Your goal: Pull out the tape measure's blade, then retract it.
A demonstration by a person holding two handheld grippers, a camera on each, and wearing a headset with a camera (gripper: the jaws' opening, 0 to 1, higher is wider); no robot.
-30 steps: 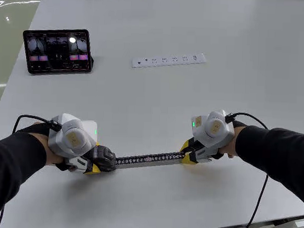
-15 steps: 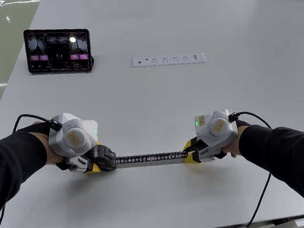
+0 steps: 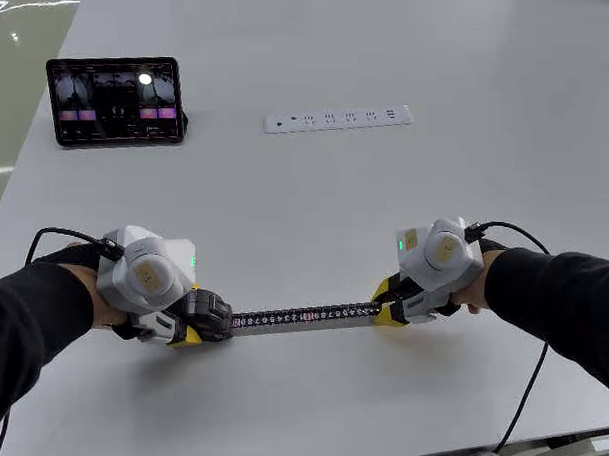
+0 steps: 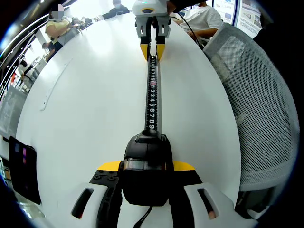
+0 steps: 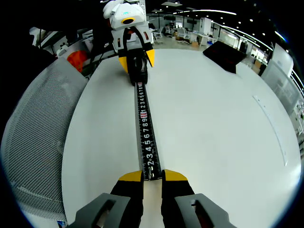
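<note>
Our left gripper (image 4: 146,166) clamps the boxy black tape measure case (image 4: 145,183) near the front edge of the white table (image 3: 316,198), while our right gripper (image 5: 152,176) pinches the tip of its dark numbered blade (image 5: 144,121) so shallowly that we fear it slipping and whipping back.

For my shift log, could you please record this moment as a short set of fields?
Left gripper: jaws shut on tape measure case
Right gripper: jaws shut on end of blade
Blade state: pulled out, straight between the two grippers, numbers facing up
Stage: blade out, not yet retracted
Table: white; tablet and power strip at far side
</note>
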